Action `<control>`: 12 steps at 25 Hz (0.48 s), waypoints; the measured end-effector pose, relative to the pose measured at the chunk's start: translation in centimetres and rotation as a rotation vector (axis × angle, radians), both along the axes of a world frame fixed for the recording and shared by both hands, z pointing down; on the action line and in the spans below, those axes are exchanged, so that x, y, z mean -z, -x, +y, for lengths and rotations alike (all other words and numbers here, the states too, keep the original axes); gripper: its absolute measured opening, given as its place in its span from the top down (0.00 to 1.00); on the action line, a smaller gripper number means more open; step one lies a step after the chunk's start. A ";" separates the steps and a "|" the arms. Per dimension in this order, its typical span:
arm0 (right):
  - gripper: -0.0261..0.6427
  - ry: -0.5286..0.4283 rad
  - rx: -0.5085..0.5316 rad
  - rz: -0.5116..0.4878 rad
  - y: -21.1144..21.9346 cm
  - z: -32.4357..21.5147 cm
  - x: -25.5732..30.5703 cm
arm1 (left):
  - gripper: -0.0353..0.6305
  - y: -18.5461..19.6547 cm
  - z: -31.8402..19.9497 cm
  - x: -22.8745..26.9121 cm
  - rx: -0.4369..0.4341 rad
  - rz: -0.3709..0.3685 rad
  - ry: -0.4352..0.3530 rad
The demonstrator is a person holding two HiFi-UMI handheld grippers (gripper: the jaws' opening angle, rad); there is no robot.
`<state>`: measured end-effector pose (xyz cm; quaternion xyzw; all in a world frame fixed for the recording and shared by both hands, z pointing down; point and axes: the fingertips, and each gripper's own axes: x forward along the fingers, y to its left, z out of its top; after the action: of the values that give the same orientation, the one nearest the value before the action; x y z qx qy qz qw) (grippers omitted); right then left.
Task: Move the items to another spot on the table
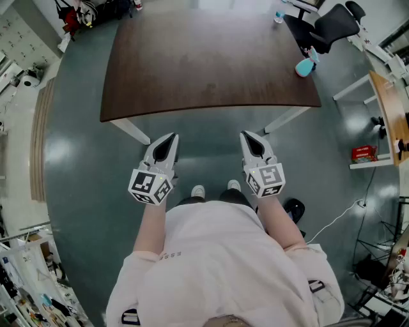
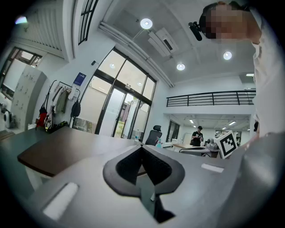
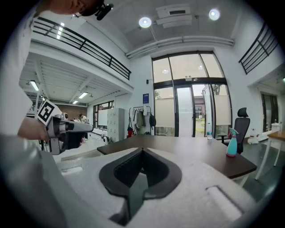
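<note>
Task judged not started. Left gripper (image 1: 170, 138) and right gripper (image 1: 246, 136) are held short of the desk (image 1: 204, 64), fingers pressed together, nothing between them. Teal spray bottle (image 1: 305, 66) stands at the desk's right edge, water bottle (image 1: 279, 15) at the far edge. Both are still to be moved.
</note>
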<state>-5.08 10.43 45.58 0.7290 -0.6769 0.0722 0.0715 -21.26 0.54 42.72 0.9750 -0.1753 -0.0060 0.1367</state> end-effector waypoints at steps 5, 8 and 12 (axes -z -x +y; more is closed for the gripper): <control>0.97 0.010 -0.009 -0.003 -0.2 -0.1 -0.3 | 0.94 -0.2 -0.1 -0.2 -0.008 -0.001 -0.001; 0.97 0.012 -0.018 -0.003 -0.2 -0.2 -0.4 | 0.94 -0.2 -0.3 -0.3 -0.011 -0.001 0.000; 0.97 0.026 -0.029 -0.025 -0.3 -0.3 -0.8 | 0.94 -0.3 -0.7 -0.4 -0.015 0.003 0.008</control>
<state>-4.74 10.15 46.39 0.7369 -0.6661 0.0909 0.0715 -20.96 -0.11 43.15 0.9757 -0.1675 -0.0058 0.1408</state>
